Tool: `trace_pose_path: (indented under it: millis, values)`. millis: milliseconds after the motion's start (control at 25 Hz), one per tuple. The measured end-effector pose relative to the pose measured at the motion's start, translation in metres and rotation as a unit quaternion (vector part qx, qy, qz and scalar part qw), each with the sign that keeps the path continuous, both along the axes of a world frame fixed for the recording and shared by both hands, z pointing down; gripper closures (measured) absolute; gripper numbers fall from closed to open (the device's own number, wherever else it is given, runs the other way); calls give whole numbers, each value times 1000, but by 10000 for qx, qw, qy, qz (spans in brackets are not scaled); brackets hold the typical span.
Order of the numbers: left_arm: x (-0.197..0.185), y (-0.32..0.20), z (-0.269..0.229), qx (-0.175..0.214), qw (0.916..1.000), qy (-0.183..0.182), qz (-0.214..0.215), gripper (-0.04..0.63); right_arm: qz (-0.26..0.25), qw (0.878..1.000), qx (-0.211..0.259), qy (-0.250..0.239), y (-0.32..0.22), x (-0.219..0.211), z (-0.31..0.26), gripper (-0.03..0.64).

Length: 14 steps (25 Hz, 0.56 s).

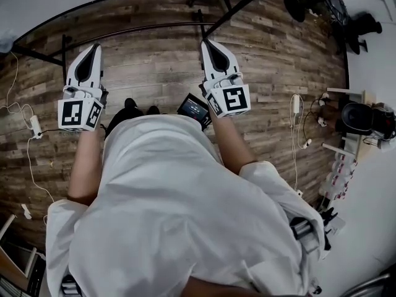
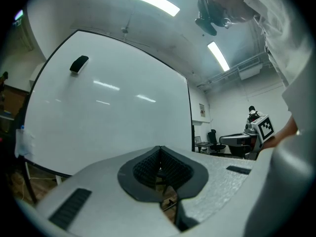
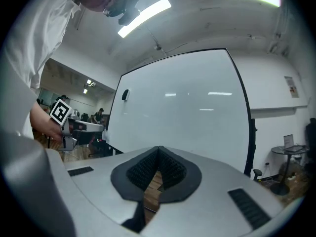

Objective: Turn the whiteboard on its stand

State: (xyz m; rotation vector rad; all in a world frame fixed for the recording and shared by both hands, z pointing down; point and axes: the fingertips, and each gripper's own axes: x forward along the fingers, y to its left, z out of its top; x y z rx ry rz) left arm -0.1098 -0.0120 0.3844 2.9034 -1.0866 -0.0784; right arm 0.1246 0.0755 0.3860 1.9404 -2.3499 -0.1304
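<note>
**A:** Where is the whiteboard sitting, and what are the grippers doing?

**B:** It is standing upright on its stand. The left hand-held gripper and the right hand-held gripper are both pointing level at the whiteboard's face and hanging short of it. Both pairs of jaws are pressing together on nothing.

**A:** How are you expecting it to handle?

**B:** I am judging it as a big, stiff panel, awkward more than heavy. Its glossy face is looking too slick for the pads, and an eraser is clinging near the whiteboard's upper corner and could shake loose.

**A:** So where are you thinking of taking hold?

**B:** I am leaning toward the dark frame along the whiteboard's side edge, where a push far from the middle should be giving the most leverage. The jaws would be needing to open first to clamp that rim.
</note>
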Motion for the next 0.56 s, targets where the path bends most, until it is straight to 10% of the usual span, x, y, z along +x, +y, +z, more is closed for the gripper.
trace_pose_path:
  millis: [560]
  values:
    - [18,16,4,-68,9996,-72,246,589,-40,9998,-54,-186,3,9,10,620]
